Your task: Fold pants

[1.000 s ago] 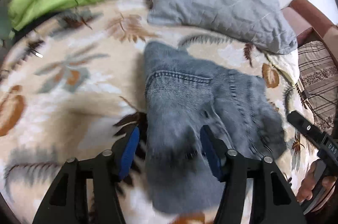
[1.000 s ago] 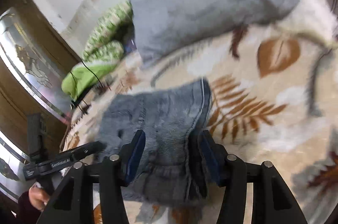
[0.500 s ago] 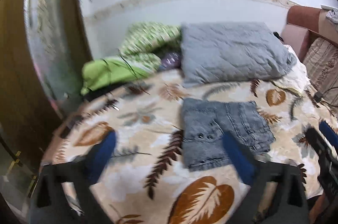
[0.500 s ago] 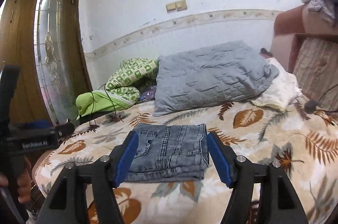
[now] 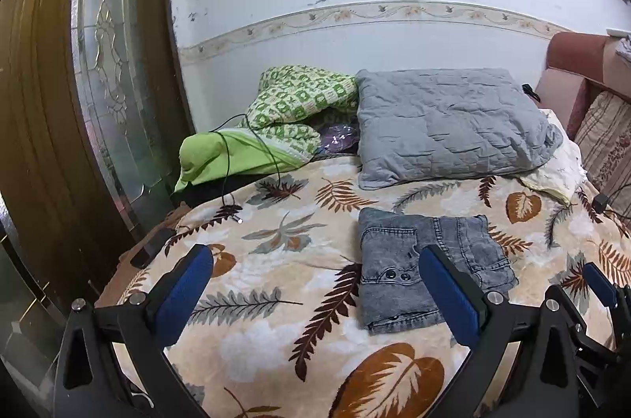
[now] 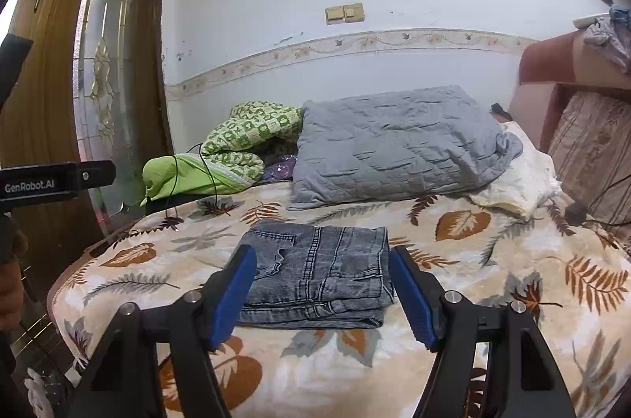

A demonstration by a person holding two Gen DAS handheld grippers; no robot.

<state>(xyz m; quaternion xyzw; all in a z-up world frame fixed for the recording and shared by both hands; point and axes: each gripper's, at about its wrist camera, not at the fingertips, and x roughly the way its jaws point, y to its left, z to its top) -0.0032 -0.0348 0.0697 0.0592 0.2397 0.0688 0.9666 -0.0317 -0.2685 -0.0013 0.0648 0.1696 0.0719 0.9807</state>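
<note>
The grey denim pants lie folded into a compact rectangle on the leaf-patterned bed cover, in front of the grey pillow. My left gripper hovers back from them, jaws wide open and empty, the pants showing behind its right finger. In the right wrist view the folded pants sit framed between the blue pads of my right gripper, which is open and apart from the cloth. The left gripper's body shows at that view's left edge.
A grey quilted pillow and a green patterned blanket lie at the bed's far side, with a black cable trailing over them. A wooden door stands left, a padded seat right.
Both grippers let go of the pants, opened wider and drew back and upward. The pants now rest folded on the bed, farther away in both views.
</note>
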